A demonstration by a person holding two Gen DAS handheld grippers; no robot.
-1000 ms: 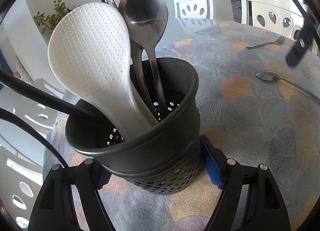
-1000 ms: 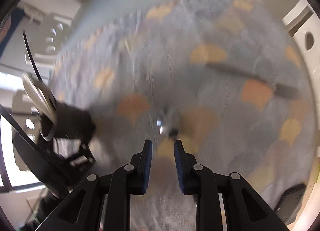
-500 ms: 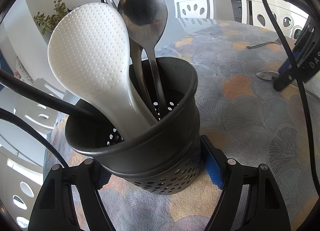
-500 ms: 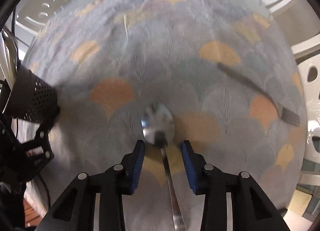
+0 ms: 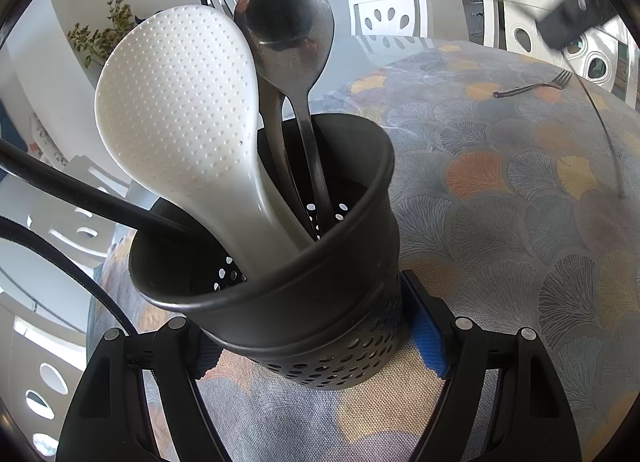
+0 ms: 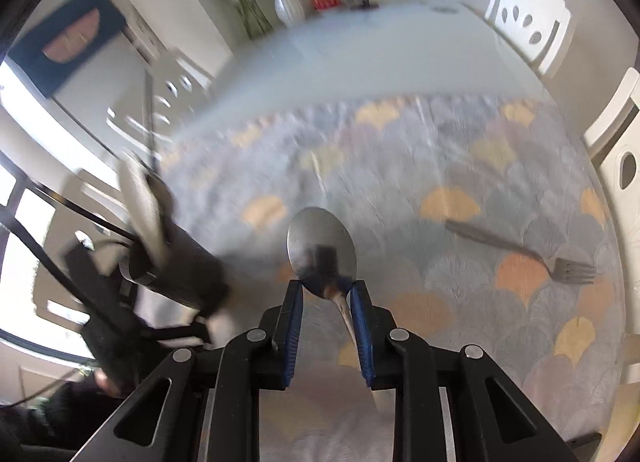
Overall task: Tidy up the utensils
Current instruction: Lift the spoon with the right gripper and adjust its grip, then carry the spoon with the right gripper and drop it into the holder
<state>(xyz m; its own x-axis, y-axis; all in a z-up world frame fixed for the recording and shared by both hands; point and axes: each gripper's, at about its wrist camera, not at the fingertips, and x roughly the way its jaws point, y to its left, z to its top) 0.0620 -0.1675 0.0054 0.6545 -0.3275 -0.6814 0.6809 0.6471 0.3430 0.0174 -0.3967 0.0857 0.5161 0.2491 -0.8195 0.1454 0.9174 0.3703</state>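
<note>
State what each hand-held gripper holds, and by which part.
Left hand-held gripper: black perforated utensil holder, by its lower sides. Right hand-held gripper: silver metal spoon, at its neck.

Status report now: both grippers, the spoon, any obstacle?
Left gripper clamps black holder. Right gripper shut on spoon, lifted. Fork on tablecloth, path clear.

The left black two-finger gripper with blue pads has its jaws spread wide, one on each side of the perforated black metal utensil holder, apparently pressing its wall. The right black two-finger gripper with blue pads has its jaws drawn close, clamping the neck of a shiny steel spoon, bowl forward.
</note>
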